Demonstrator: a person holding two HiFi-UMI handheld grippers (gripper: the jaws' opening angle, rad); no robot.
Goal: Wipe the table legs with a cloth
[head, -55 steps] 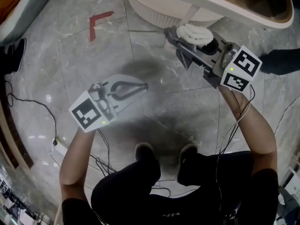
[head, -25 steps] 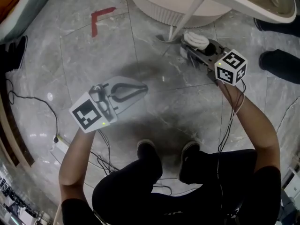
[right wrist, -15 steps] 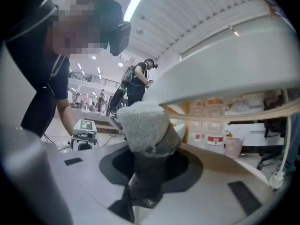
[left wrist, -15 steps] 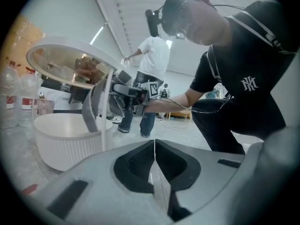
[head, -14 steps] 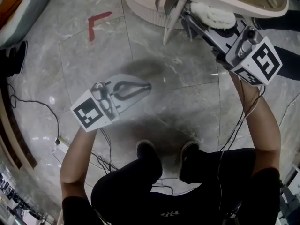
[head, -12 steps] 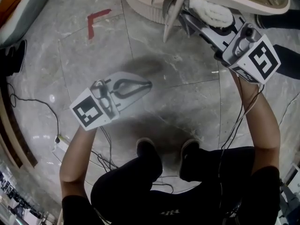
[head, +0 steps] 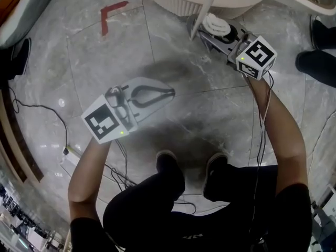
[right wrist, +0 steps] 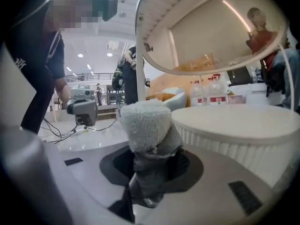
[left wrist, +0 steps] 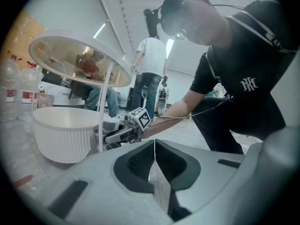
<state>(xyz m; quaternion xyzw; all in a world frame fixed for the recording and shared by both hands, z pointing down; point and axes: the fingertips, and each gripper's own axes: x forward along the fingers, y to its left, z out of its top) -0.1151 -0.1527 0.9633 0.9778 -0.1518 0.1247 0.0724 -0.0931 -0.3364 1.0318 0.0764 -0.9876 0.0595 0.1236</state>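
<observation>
A thin white table leg (head: 206,8) slants down to the marble floor from the round cream table. My right gripper (head: 206,29) is low beside the leg's foot, shut on a fluffy white and grey cloth (head: 216,23). In the right gripper view the cloth (right wrist: 148,125) sticks up from between the jaws, right in front of the leg (right wrist: 139,55); contact cannot be told. My left gripper (head: 169,93) hovers over the floor well to the left, shut with nothing in it, its jaws pressed together (left wrist: 154,149). It looks toward the leg (left wrist: 106,104) and the right gripper (left wrist: 116,134).
The table's white ribbed round base (head: 177,3) stands just behind the leg, under the tabletop (right wrist: 211,27). A red tape corner (head: 110,14) marks the floor. Cables (head: 31,109) trail at the left. Other people's dark shoes (head: 317,62) stand at the right.
My right gripper carried the cloth up along the leg to the tabletop, then back down to the leg's foot. The left gripper has barely moved.
</observation>
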